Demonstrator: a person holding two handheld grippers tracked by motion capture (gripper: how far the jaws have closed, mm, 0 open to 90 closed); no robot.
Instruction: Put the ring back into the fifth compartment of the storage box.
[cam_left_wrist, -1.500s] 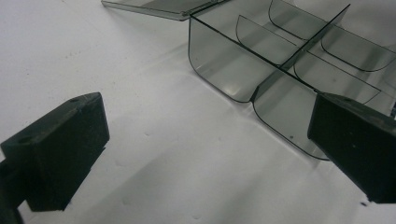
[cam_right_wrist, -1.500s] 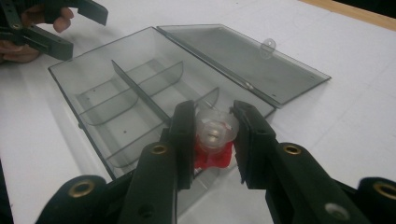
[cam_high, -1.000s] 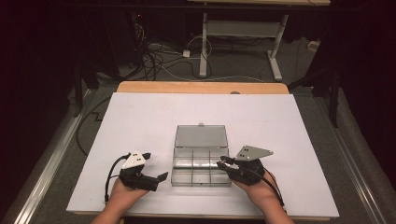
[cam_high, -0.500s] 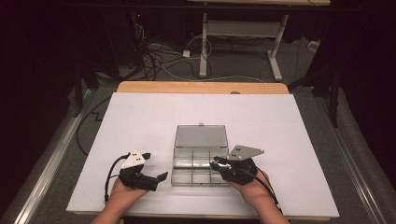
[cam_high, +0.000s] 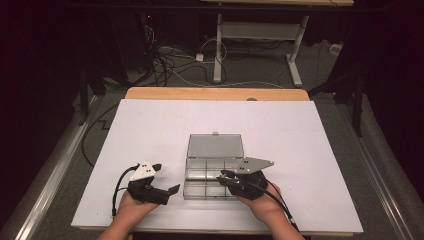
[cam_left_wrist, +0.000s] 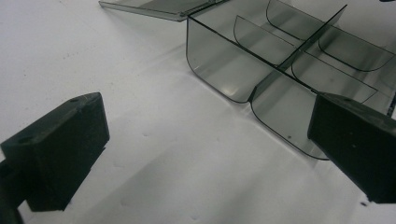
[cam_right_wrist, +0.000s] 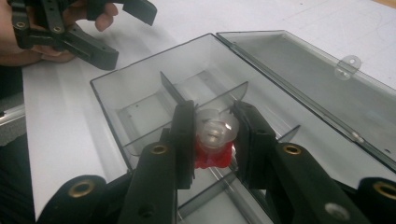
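High view: right tool (cam_high: 226, 178), clamping red-clear piece (cam_right_wrist: 214, 142), shifted left over organizer box (cam_high: 212, 172); left tool (cam_high: 169, 180) wide, unmoved.

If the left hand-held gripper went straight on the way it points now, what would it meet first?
Probably the near curved wall of the clear compartment box. The left hand-held gripper has open jaws with bare white table between them, then that wall just ahead. Depth is uncertain.

Small red piece (cam_right_wrist: 214, 156) with clear round cap — pinched upright over the open compartment box (cam_right_wrist: 140, 100).
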